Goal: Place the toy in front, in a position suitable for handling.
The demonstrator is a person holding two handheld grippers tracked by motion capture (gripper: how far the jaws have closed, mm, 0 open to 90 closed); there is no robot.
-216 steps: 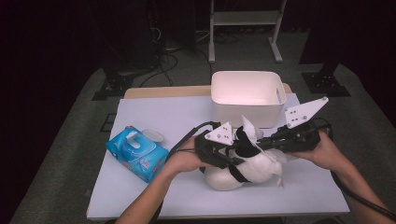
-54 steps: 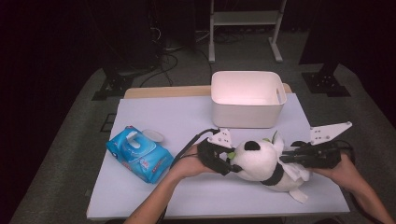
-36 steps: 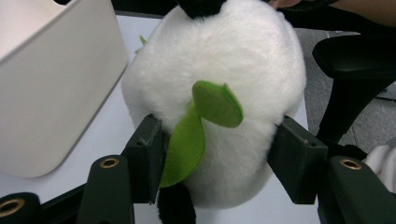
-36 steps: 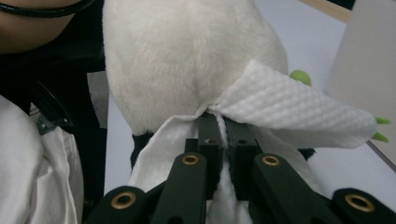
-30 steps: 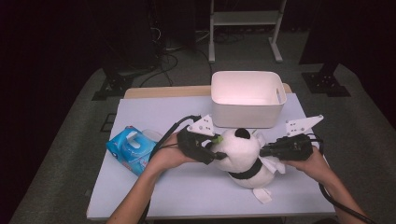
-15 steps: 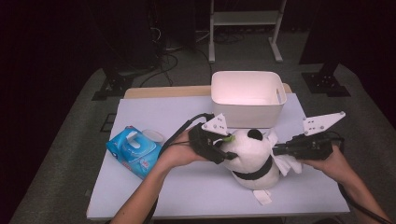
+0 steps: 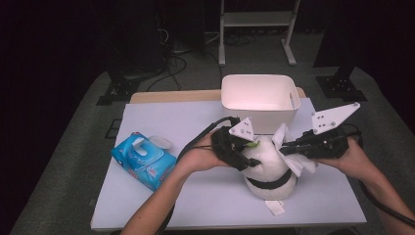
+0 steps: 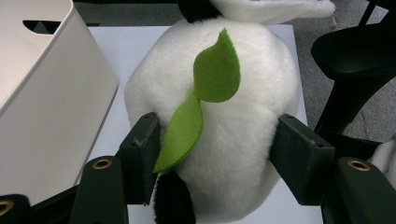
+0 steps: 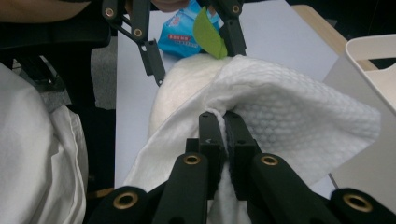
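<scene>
White plush [image 7: 268,164] mid-tabletop, near bin [image 7: 259,98], clasped by left tool [image 7: 243,152], jaws just easing; wipe [image 9: 280,107] pinched in right tool [image 9: 223,135]. Loosening clasp risks toppling under wiping.

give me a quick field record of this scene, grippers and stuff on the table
left gripper: jaws around the plush toy, pads on its white fur, jaws just been opening
right gripper: shut on the wet wipe, held against the toy
toy detail: green felt leaf
white bin: behind the toy
wipes pack: blue, left on the table
</scene>
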